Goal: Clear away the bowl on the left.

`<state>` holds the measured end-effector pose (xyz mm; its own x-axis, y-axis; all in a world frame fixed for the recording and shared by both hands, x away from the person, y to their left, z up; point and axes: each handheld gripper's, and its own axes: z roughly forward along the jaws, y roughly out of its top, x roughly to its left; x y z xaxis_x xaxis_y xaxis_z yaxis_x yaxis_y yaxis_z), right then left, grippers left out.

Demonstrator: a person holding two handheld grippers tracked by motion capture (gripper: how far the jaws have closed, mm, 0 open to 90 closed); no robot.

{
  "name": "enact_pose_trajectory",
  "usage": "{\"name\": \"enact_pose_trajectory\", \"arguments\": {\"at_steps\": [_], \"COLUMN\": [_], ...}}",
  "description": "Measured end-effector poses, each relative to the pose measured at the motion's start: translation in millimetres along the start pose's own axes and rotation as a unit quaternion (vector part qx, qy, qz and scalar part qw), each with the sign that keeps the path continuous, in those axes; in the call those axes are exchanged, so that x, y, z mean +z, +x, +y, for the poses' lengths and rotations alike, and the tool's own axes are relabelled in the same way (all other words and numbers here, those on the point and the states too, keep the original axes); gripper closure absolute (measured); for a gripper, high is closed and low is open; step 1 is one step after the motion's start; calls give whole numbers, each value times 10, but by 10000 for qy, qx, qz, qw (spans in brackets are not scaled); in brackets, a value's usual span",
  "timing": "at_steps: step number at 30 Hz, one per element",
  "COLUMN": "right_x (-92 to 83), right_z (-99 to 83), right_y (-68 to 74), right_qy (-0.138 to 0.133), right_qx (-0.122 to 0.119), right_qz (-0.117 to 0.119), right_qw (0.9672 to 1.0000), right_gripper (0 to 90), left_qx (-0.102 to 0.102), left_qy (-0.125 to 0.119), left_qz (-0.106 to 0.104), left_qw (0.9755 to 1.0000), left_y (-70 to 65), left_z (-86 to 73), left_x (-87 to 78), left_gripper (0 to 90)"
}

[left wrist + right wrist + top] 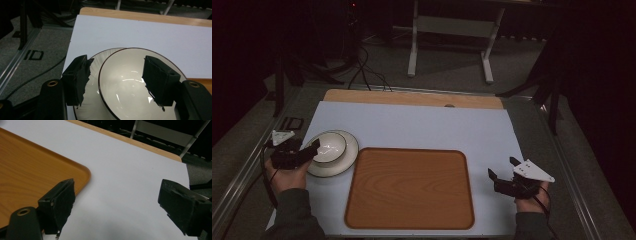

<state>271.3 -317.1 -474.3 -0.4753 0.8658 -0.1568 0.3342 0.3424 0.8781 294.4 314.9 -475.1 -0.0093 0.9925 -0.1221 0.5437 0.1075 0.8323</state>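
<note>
Straddling bowl [130, 85] rim, left fingers [76, 80]

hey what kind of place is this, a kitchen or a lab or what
Most likely a lab or recording workspace, not a kitchen. A person holds a gripper in each hand, with cables on the carpeted floor and a bare desk frame behind. The bowl, plate and tray sit on a white sheet, staged.
</note>
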Motion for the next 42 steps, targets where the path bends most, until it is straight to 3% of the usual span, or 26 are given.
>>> {"name": "enact_pose_trajectory", "arguments": {"at_steps": [17, 27, 35, 42], "right_x": [-10, -12, -20, -33], "right_z": [5, 7, 11, 15], "right_y": [-1, -3, -3, 1], "right_qy": [-45, -56, -95, -159], "right_qx": [-4, -7, -27, -55], "right_qz": [-2, 5, -2, -7], "right_qw": [10000, 10000, 10000, 9999], "right_gripper": [137, 137, 137, 137], "left_qx": [-127, -365, -457, -531], "left_qy": [386, 654, 934, 1026], "left_qz": [56, -13, -20, -149], "left_qw": [9992, 9972, 9946, 9932], "left_y": [68, 120, 127, 131], "left_z": [-62, -101, -133, -140], "left_x": [241, 308, 392, 423], "left_gripper": [396, 489, 564, 662]}}
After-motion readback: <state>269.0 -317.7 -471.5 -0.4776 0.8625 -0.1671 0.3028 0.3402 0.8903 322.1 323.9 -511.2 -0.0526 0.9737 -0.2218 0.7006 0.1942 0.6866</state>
